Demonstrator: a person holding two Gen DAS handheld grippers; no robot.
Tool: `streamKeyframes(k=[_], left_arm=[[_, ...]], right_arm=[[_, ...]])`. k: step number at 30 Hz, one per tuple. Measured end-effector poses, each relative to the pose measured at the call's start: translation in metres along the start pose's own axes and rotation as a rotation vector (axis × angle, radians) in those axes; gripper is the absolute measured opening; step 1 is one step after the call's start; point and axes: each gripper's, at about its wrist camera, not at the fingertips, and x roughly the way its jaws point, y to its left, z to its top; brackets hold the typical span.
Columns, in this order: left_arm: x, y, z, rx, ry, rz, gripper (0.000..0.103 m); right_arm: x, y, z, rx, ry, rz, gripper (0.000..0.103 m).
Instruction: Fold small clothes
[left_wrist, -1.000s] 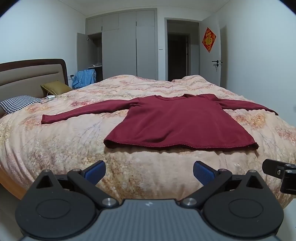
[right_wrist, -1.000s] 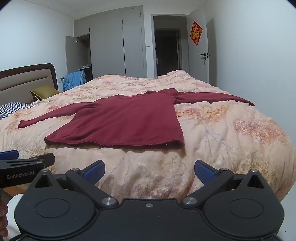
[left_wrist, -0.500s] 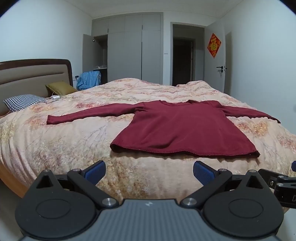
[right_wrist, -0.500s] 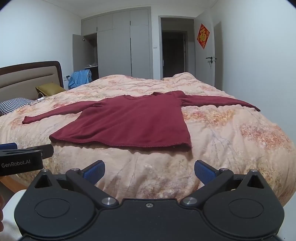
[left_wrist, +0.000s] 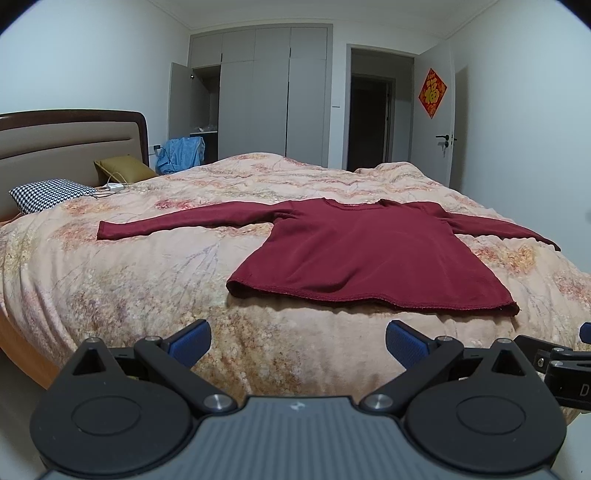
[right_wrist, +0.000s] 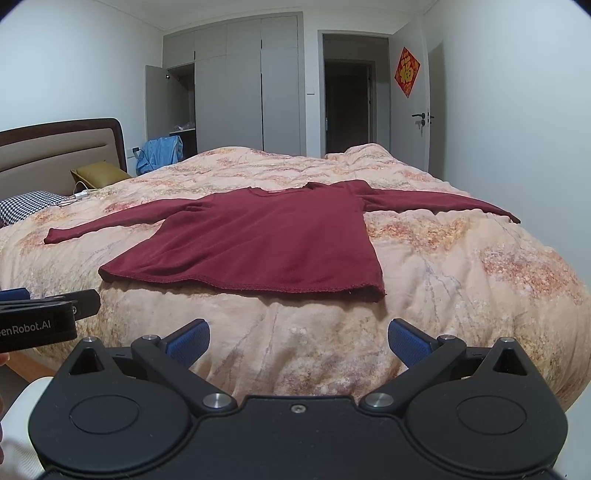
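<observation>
Sweater (left_wrist: 369, 254) flat on bed (left_wrist: 147, 280), sleeves out at 9 and 3 o'clock — left tool (left_wrist: 297, 341) and right tool (right_wrist: 298, 341) both spread wide, empty, short of hem.

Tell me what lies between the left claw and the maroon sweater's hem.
Only bare floral quilt: the left wrist view shows nothing else between the open left claw and the maroon sweater.
</observation>
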Motion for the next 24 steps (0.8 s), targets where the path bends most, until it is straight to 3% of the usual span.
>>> streamKeyframes(k=[24], left_arm=[[0.0003,0.0032,-0.0023,-0.013,0.016,0.004,0.103]], right_arm=[[-0.001,0.0006,0.0003,-0.003,-0.007,-0.002,0.103]])
